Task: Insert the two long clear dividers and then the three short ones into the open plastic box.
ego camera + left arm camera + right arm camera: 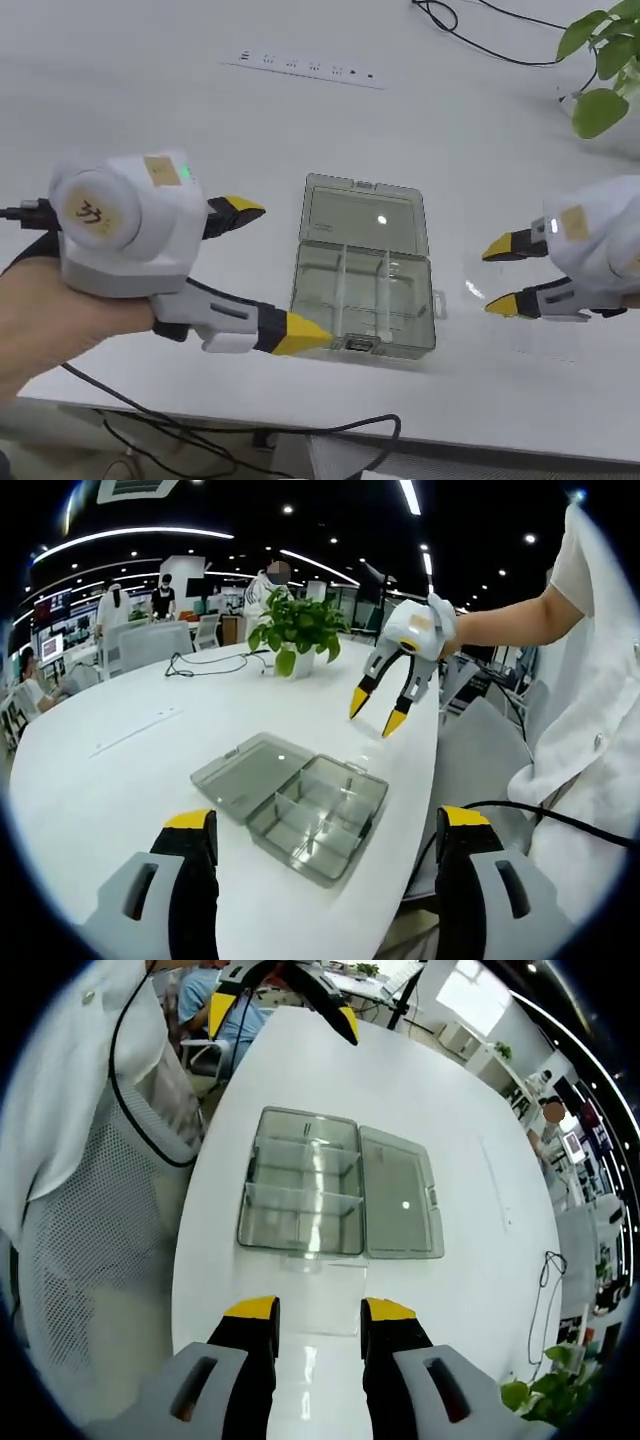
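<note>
The open plastic box (400, 345) sits on the white table (150, 100), lid laid flat, with two long dividers (300, 1189) standing inside. The left gripper (288, 272) gapes wide and empty beside it. The right gripper (491, 278) is partly open, also empty. The right gripper view reveals clear short dividers (325, 1300) lying flat just before the box, barely visible in the head view.

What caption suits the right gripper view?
Open yellow-tipped tongs face a clear plastic box, lid open, two long clear dividers inside.

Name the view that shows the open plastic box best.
The right gripper view: the box lies centred, seen from above, its dividers plain. The head view shows it at a lower angle, with glare; the left gripper view shows it small and slanted.
</note>
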Action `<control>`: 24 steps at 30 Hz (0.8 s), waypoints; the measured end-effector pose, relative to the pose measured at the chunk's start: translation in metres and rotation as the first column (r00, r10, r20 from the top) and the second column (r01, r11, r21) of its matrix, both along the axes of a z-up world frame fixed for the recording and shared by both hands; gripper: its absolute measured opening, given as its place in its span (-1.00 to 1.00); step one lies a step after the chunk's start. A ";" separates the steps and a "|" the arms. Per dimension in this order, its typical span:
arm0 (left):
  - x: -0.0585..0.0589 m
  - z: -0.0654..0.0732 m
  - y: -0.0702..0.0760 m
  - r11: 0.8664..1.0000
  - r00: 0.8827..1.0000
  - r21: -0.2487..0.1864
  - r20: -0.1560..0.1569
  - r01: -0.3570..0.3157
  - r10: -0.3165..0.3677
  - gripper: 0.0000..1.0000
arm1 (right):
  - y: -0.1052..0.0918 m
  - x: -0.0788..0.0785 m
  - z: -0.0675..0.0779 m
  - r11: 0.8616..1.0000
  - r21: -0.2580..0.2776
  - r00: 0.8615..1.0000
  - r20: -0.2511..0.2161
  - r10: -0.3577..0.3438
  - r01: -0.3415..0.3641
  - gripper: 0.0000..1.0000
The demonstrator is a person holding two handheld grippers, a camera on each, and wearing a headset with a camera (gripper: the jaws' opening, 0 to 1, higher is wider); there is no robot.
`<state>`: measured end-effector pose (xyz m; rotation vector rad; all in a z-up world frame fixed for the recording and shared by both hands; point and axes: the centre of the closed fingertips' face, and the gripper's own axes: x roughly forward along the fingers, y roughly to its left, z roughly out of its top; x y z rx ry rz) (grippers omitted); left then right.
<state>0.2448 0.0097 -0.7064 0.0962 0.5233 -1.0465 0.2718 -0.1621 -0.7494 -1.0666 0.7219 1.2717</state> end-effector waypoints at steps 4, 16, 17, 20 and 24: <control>0.001 0.004 -0.007 1.000 1.000 -0.016 -0.017 0.000 -0.001 0.77 | 0.013 -0.007 0.015 1.000 0.014 0.999 0.034 0.007 -0.008 -0.35; 0.005 0.025 -0.038 0.983 0.984 -0.172 -0.176 -0.065 0.035 0.52 | 0.043 -0.020 0.048 0.998 0.055 0.993 0.115 0.011 -0.017 -0.35; 0.006 0.027 -0.040 0.979 0.978 -0.187 -0.204 -0.084 0.045 0.48 | 0.046 -0.022 0.051 0.998 0.057 0.993 0.122 0.011 -0.018 -0.35; 0.005 0.035 -0.048 0.958 0.960 -0.259 -0.277 -0.119 0.045 0.34 | 0.051 -0.024 0.058 0.998 0.058 0.990 0.137 0.016 -0.025 -0.35; 0.006 0.038 -0.053 0.950 0.948 -0.283 -0.316 -0.134 0.040 0.16 | 0.058 -0.027 0.066 0.998 0.063 0.988 0.155 0.015 -0.025 -0.35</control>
